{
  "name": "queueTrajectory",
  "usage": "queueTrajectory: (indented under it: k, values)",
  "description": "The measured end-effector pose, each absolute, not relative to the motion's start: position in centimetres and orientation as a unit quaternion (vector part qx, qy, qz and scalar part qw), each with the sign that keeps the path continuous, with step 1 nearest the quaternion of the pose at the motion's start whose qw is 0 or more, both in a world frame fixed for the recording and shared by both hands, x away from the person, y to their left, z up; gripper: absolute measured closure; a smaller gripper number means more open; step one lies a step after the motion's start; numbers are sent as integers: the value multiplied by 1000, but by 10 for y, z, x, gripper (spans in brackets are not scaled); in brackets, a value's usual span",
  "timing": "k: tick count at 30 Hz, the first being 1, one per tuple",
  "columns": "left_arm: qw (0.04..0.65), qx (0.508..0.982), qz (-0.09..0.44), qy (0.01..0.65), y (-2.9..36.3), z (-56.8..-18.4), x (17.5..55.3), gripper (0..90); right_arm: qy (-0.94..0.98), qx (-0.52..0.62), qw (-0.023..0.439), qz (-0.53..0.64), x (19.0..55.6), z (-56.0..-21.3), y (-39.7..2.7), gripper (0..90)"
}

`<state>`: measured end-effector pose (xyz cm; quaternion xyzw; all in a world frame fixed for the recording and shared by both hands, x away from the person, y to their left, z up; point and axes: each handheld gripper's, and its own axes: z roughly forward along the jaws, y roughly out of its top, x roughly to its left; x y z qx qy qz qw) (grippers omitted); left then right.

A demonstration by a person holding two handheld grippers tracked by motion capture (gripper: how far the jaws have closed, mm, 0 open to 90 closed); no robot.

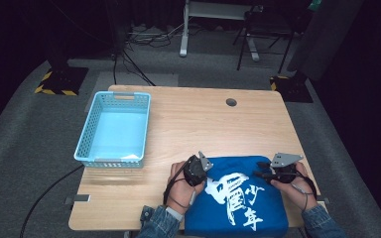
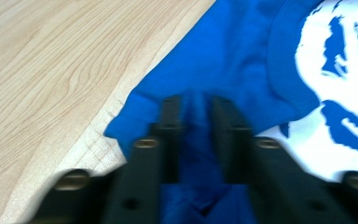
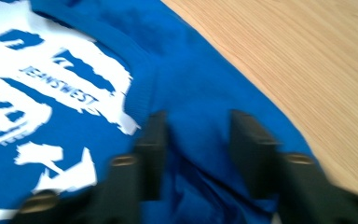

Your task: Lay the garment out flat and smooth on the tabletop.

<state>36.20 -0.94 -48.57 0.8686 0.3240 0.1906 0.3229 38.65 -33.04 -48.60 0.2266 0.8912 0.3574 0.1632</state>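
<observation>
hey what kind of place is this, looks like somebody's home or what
Probably a recording studio or lab, not a home: a lone wooden table on grey carpet, tripod legs and cables behind, hazard-striped stand bases, dark surroundings.

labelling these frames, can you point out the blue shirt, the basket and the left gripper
blue shirt (image 1: 273,208), high view, on plain blue cloth right of the white print
basket (image 1: 85,135), high view, on its left wall
left gripper (image 2: 193,109), left gripper view, midway between its fingers, which pinch a fold of shirt

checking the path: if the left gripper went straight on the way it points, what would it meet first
The blue shirt: the left gripper already has a fold of it between its jaws, with more shirt lying ahead.
</observation>
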Motion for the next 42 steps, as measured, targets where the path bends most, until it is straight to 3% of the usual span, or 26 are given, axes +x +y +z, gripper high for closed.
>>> queueTrajectory:
  k: [3,7,8,9,12,13,14,15,16,19,28,34,38,40,42]
  values:
    - [324,867,196,324,-10,-481,361,849,888,234,156,364,386,-482,-328,838]
    - [324,867,196,324,-10,-481,361,849,888,234,156,364,386,-482,-328,838]
    - [368,843,188,344,4,-460,372,849,888,234,156,364,386,-482,-328,838]
    - [375,837,189,351,7,-456,377,858,882,237,140,382,395,-464,-329,898]
    - [402,803,211,385,15,-450,400,843,871,247,161,393,409,-452,-330,891]
    - [402,787,226,410,18,-450,409,762,855,270,184,402,417,-450,-332,781]
    - [399,773,239,432,19,-450,415,615,830,303,234,406,427,-451,-334,550]
    - [400,766,244,440,21,-448,416,492,811,325,281,397,435,-451,-337,401]
    - [407,761,247,442,21,-446,413,416,802,338,295,394,437,-451,-341,398]
    - [413,762,256,427,23,-445,397,351,792,338,279,424,425,-453,-345,342]
    - [379,799,221,410,15,-468,381,344,813,337,231,415,402,-471,-352,336]
    - [362,828,197,380,-8,-482,378,342,839,313,192,403,398,-484,-335,349]
    - [340,851,177,359,-22,-496,381,348,853,305,167,390,399,-495,-324,422]
    - [351,850,164,357,-24,-501,381,401,861,296,163,380,399,-499,-320,478]
    - [353,850,161,356,-23,-500,381,501,867,289,159,374,398,-500,-318,604]
